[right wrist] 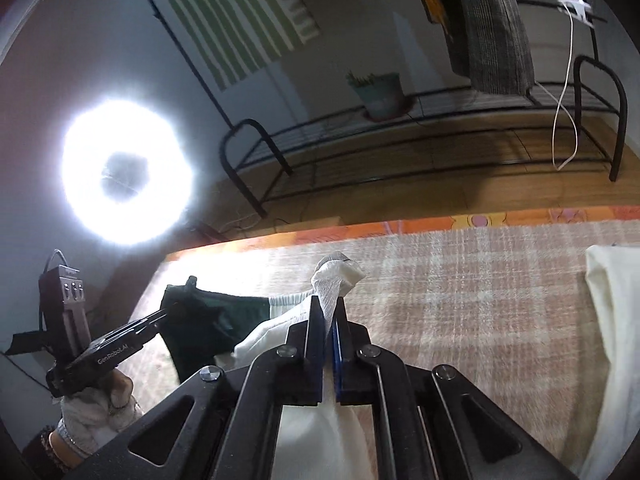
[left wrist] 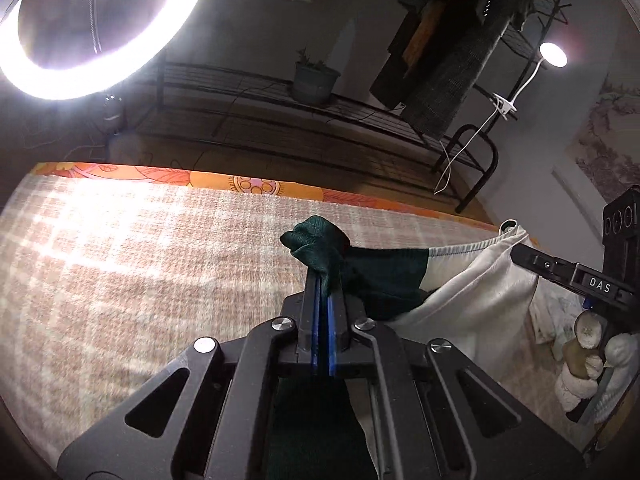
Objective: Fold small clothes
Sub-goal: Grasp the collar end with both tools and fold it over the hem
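Now hanging stretched between both claws: a small two-tone garment [left wrist: 400,280], dark green at one end, cream-white at the other, with an elastic hem running along its top edge. Left claw [left wrist: 323,276] clamping tight on a bunched green corner, blue pads pressed together on the cloth, the tuft poking up past the tips. Right claw [right wrist: 329,308] pinching likewise on a crumpled white corner, fabric draping down beneath the fingers. Garment appearing lifted off the surface at the gripped corners, sagging between them, lower part hidden under the claws. Lying below: a pink-and-white checked blanket [left wrist: 140,260], wide and bare to the left, its far edge showing an orange flowered sheet [left wrist: 248,186]. Resting on the blanket's right side, well apart: another cream cloth [right wrist: 612,320]. Standing beyond the edge: wooden floor [right wrist: 400,168], a black metal rack [right wrist: 440,128] holding a potted plant [right wrist: 378,94], and a glaring ring light [left wrist: 80,28].
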The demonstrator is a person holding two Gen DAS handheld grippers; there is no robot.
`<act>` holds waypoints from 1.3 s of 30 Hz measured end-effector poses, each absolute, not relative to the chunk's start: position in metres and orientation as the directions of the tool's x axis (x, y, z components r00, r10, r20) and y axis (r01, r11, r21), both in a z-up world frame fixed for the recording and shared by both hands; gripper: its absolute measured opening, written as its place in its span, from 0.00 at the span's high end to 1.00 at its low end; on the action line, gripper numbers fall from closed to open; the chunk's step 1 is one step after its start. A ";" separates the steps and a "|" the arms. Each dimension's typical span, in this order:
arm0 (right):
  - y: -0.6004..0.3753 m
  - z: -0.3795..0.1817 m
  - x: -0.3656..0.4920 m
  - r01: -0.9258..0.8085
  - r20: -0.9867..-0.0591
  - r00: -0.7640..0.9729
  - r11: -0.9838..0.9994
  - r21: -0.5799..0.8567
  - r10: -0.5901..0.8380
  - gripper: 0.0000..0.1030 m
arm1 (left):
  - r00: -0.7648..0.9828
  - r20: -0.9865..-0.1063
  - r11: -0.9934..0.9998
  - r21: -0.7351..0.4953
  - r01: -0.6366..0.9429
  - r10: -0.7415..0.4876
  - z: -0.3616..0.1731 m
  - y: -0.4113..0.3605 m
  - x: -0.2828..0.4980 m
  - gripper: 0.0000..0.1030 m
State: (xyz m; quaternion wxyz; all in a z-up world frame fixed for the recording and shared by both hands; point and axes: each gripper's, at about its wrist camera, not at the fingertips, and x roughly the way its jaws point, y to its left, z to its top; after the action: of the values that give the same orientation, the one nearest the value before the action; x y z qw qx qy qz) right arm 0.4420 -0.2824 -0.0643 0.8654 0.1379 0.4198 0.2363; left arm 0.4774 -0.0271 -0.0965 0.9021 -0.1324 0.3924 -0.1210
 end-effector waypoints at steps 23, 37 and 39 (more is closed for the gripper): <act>-0.287 -0.035 0.232 -0.395 -0.702 0.501 0.856 0.334 0.506 1.00 | 0.616 -0.725 0.951 -0.233 0.203 -0.309 -0.088 -0.035 0.274 1.00; -0.285 -0.062 0.136 -0.471 -0.787 0.529 0.882 0.038 0.316 0.99 | 0.557 -0.778 0.942 -0.132 0.308 -0.291 -0.109 -0.034 0.186 0.99; -0.285 -0.061 0.125 -0.489 -0.795 0.519 0.872 0.026 0.314 0.95 | 0.546 -0.781 0.938 -0.145 0.314 -0.304 -0.107 -0.027 0.171 0.92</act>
State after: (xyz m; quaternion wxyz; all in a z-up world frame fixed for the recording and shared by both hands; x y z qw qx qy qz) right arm 0.1252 -0.2851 -0.0613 0.8656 -0.1008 0.4322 0.2319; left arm 0.1710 -0.0272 -0.1067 0.8792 0.0058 0.4429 -0.1758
